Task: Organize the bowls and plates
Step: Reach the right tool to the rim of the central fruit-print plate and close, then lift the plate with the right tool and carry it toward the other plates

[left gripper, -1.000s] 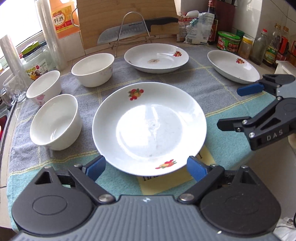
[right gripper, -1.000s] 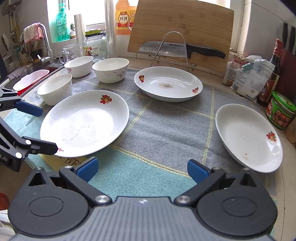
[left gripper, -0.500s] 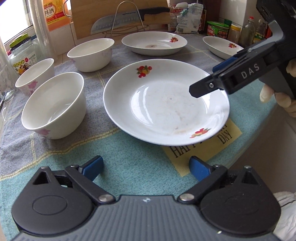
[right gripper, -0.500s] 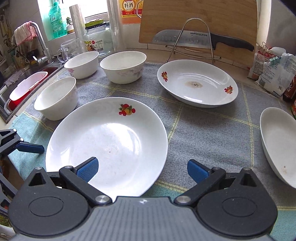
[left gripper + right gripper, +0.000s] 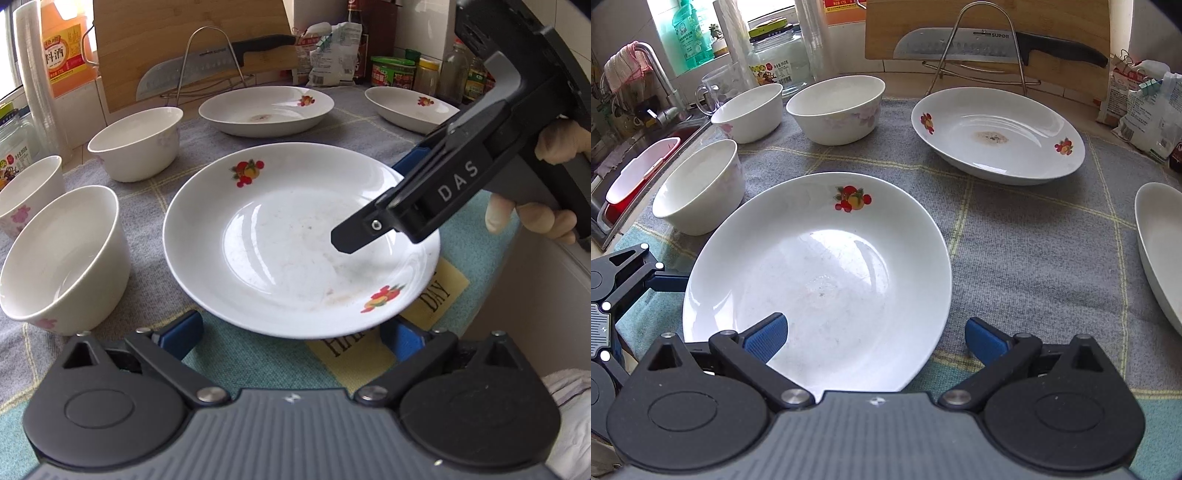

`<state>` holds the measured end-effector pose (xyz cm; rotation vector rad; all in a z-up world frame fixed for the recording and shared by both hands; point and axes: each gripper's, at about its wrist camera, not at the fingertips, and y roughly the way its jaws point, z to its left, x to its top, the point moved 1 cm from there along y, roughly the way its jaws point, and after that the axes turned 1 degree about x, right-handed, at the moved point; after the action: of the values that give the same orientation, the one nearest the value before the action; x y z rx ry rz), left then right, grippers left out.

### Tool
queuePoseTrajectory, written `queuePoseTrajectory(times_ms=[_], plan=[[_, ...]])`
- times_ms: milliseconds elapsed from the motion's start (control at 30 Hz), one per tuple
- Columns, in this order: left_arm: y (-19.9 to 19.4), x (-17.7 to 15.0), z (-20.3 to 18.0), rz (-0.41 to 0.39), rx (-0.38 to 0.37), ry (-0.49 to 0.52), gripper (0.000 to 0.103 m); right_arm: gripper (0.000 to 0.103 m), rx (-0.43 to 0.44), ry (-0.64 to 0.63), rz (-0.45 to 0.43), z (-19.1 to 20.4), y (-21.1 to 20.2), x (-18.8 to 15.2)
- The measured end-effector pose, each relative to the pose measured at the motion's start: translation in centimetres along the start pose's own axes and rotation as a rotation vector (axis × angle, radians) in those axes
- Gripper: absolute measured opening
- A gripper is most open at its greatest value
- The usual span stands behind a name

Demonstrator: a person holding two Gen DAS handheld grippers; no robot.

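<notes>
Both grippers closing in on the near white fruit-print porcelain plate [image 5: 295, 236], neither holding it.

The left gripper [image 5: 291, 332], whose jaws have just been opening, stands wide at the plate's near rim with its blue pads [image 5: 183, 332] apart from the porcelain; the right gripper [image 5: 875, 339] also gapes wide and empty, one finger over the plate's inside, the other out over the grey-and-teal checked cloth [image 5: 1015, 236] covering the bench. The plate lies flat on that cloth near the bench's front edge. Risk, as I judge it: a pinch on the thin, glossy rim could slip, or push the plate into the nearest white bowl [image 5: 62, 258] just beside it. Two more bowls [image 5: 834, 107], two further plates [image 5: 997, 136] and a knife on a wire rack [image 5: 997, 48] crowd the back.
</notes>
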<state>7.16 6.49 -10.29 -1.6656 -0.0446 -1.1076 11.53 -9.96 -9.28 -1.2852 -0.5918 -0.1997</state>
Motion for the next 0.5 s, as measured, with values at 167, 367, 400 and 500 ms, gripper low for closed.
queuePoseTrajectory(times_ms=[167,367,400,500], plan=[[0.4,0.2,0.0,-0.019,-0.006,0.006,0.102,0.103,0.021,-0.053,0.01,-0.1,0.9,0.9],[0.5,0.2,-0.1,-0.023,-0.007,0.01,0.103,0.103,0.048,-0.106,0.024,0.0,1.7,2.1],[0.5,0.2,-0.1,-0.02,-0.007,0.011,0.103,0.103,0.051,-0.114,0.027,0.0,1.8,2.3],[0.5,0.4,-0.1,-0.01,-0.007,0.013,0.103,0.103,0.063,-0.132,0.031,0.0,2.0,2.6]])
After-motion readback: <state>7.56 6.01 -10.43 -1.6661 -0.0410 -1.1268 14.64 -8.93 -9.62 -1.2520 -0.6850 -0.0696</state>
